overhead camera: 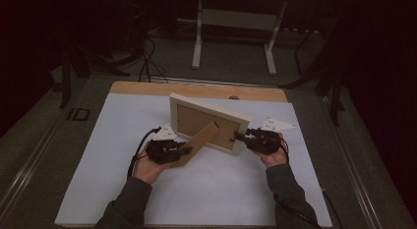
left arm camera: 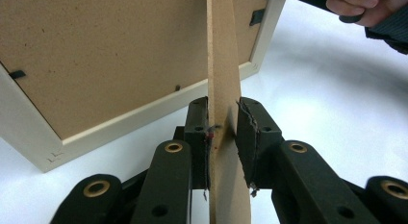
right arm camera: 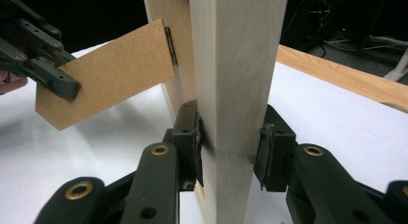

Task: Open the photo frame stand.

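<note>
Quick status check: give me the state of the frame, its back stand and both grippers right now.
Picture frame: upright on the white table, back facing the person.
Stand flap: swung out from the backing on its hinge, lower end off the backing.
Left gripper: shut on the stand flap.
Right gripper: shut on the frame's side edge.
Backing board: seated in the frame; a black clip shows at its edge.

A picture frame [overhead camera: 209, 122] stands upright near the middle of the surface [overhead camera: 123, 189], its back toward the near edge. Its stand [overhead camera: 199, 140] swings out near-left. The left gripper [overhead camera: 183, 151] is at the stand's end; the right gripper [overhead camera: 240, 137] is at the frame's right side.
</note>
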Demonstrator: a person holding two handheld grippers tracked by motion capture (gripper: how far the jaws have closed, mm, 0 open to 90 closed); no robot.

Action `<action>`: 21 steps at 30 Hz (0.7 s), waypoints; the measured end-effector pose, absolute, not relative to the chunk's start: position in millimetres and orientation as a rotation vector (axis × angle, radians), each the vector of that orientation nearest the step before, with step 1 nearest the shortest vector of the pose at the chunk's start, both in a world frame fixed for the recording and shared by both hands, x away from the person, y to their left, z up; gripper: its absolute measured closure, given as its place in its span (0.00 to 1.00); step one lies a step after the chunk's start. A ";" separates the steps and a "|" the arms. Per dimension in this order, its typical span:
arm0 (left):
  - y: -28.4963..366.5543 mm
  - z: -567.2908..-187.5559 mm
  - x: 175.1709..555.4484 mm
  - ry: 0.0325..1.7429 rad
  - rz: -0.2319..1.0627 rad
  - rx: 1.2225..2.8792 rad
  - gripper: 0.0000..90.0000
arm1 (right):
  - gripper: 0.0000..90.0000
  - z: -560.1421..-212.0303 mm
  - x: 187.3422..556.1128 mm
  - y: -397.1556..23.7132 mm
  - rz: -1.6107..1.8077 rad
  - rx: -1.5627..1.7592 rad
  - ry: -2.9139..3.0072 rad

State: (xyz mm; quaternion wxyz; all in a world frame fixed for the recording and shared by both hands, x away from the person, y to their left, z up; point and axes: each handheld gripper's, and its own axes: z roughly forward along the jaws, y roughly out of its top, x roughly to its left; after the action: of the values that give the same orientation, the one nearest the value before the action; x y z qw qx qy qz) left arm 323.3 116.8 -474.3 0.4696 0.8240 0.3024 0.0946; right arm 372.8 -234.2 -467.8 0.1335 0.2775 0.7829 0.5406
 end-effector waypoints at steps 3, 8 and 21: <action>117.0 -474.8 322.9 0.741 0.232 2.019 0.84 | 0.73 -468.0 372.1 -234.2 1.571 0.802 2.273; 118.3 -478.3 320.7 0.744 0.228 2.021 0.85 | 0.73 -469.2 370.5 -234.5 1.588 0.796 2.275; 119.8 -482.5 317.7 0.741 0.219 2.027 0.85 | 0.72 -471.7 367.7 -235.1 1.632 0.794 2.287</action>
State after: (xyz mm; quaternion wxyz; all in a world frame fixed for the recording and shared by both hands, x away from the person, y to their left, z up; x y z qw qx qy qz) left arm 317.7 119.8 -482.5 0.4674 0.8260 0.3022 0.0892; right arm 367.7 -235.1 -471.7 0.1106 0.2704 0.7785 0.5556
